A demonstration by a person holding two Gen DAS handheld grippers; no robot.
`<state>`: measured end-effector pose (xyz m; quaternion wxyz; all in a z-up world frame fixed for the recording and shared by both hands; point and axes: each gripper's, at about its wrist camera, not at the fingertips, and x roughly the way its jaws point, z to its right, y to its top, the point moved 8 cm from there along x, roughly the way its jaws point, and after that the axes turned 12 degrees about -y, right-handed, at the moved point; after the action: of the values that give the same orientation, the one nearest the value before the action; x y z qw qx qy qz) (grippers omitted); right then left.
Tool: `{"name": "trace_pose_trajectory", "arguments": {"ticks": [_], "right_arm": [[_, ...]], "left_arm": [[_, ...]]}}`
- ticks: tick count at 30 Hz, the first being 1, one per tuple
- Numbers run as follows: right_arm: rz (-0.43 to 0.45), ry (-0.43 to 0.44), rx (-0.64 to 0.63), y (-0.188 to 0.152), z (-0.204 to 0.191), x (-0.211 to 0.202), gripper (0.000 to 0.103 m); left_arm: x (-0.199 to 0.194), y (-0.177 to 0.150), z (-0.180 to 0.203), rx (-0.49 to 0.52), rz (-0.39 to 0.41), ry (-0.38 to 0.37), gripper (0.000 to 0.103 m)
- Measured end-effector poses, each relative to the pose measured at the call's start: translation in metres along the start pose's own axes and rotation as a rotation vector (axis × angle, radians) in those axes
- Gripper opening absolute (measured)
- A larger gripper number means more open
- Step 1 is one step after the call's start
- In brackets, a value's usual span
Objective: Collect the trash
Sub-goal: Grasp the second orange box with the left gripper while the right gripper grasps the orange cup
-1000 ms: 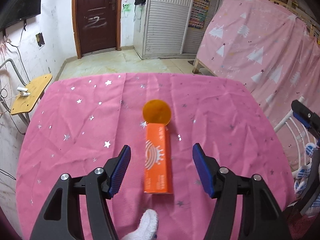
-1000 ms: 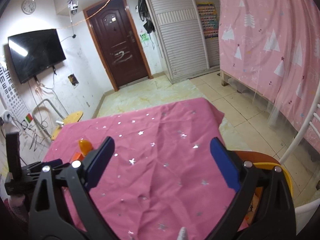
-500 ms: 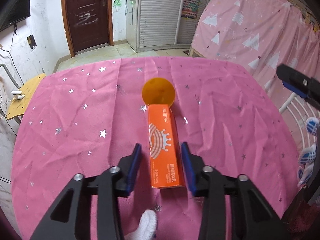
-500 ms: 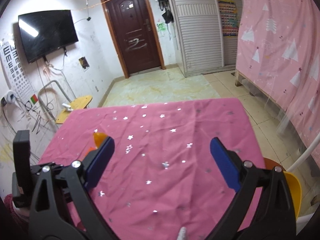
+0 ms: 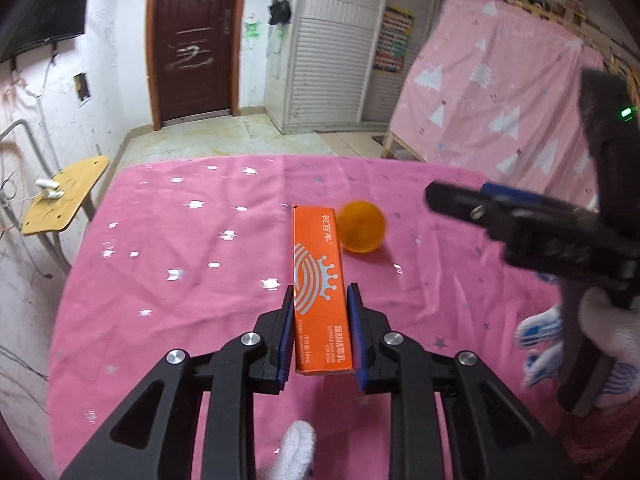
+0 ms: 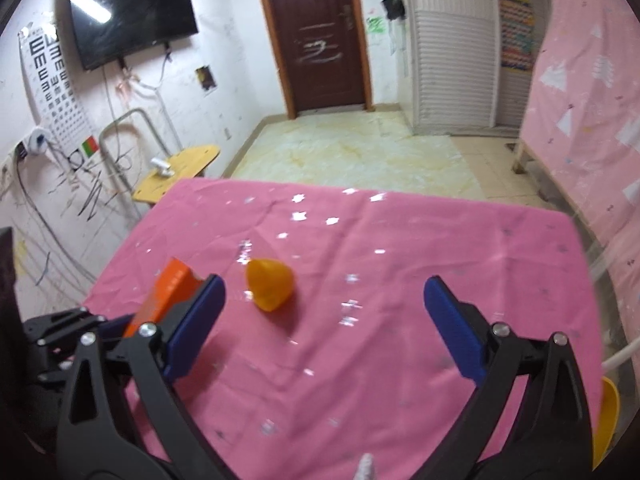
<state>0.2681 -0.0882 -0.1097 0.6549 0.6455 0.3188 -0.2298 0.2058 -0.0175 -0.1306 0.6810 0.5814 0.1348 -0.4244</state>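
the orange box [image 5: 320,292] lies flat on the bench [image 5: 160,272], which is covered in a pink cloth with silver stars, its long side running away from the left wrist camera. the left hand-held gripper [image 5: 320,300] has the near half of the box between its blue pads, and its jaws are closing; the pads sit just against the box's two long sides, so it looks clamped on the box. a white-gloved fingertip [image 5: 296,448] shows at the bottom edge of that view.

an orange cup [image 6: 269,283] lies tipped on its side on the cloth, just beside the far end of the box, on its right as the left wrist camera sees it. whether cup and box touch cannot be told.

the right hand-held gripper [image 6: 324,308] hangs over the cloth with its jaws wide apart and nothing between them. the cup lies beyond it, nearer its left pad. a gloved hand [image 5: 600,344] grips its handle at the right edge of the left wrist view.
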Motion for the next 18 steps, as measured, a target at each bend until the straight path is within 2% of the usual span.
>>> {"name": "trace_pose_trajectory", "arguments": {"ticks": [6, 12, 15, 18], "right_arm": [[-0.077, 0.052, -0.057, -0.003, -0.038, 0.031, 0.096], [-0.137, 0.018, -0.122, -0.008, -0.059, 0.058, 0.095], [-0.154, -0.007, -0.142, -0.011, -0.062, 0.065, 0.076], [-0.163, -0.026, -0.147, -0.012, -0.06, 0.072, 0.065]], "left_arm": [[-0.019, 0.0, -0.028, -0.057, 0.036, 0.017, 0.016], [-0.025, -0.001, -0.041, -0.093, 0.05, 0.007, 0.016], [-0.023, -0.002, -0.043, -0.104, 0.045, 0.004, 0.016], [-0.023, -0.001, -0.044, -0.108, 0.045, 0.003, 0.016]]}}
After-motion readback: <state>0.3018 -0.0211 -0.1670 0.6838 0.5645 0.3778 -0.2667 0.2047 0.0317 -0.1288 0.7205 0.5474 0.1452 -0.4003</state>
